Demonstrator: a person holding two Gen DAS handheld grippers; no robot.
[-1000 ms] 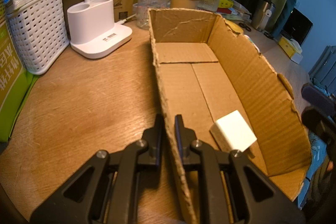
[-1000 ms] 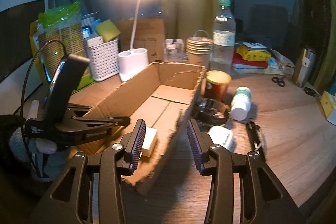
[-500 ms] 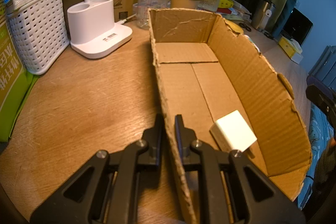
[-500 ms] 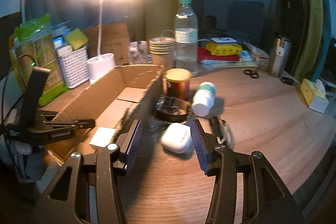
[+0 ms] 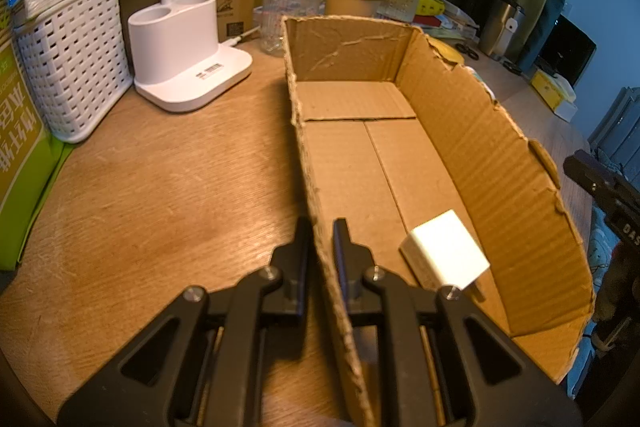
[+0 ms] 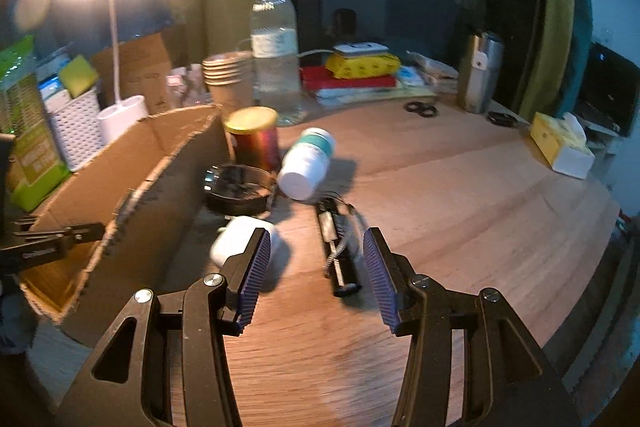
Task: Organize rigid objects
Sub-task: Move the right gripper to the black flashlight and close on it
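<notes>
Your left hand-held gripper (image 5: 321, 239) pinches the cardboard box (image 5: 500, 163) wall, steadying it near the table's (image 5: 152, 195) front edge. Your right hand-held gripper (image 6: 314, 267), jaws spread and just opening, empty, faces the black tool (image 6: 338, 247) beside the box; a white charger (image 5: 444, 251) already lies inside.

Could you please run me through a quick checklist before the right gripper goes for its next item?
1. Left gripper clamped on the cardboard box wall: ok.
2. Right gripper empty, jaws apart after opening: ok.
3. Room in the box beside the white charger: ok.
4. Black tool lying between the right fingers: ok.
5. White earbud case clear of the left finger: not ok, partly behind it.
6. Picture sharp enough to judge alignment: not ok, blurred.
</notes>
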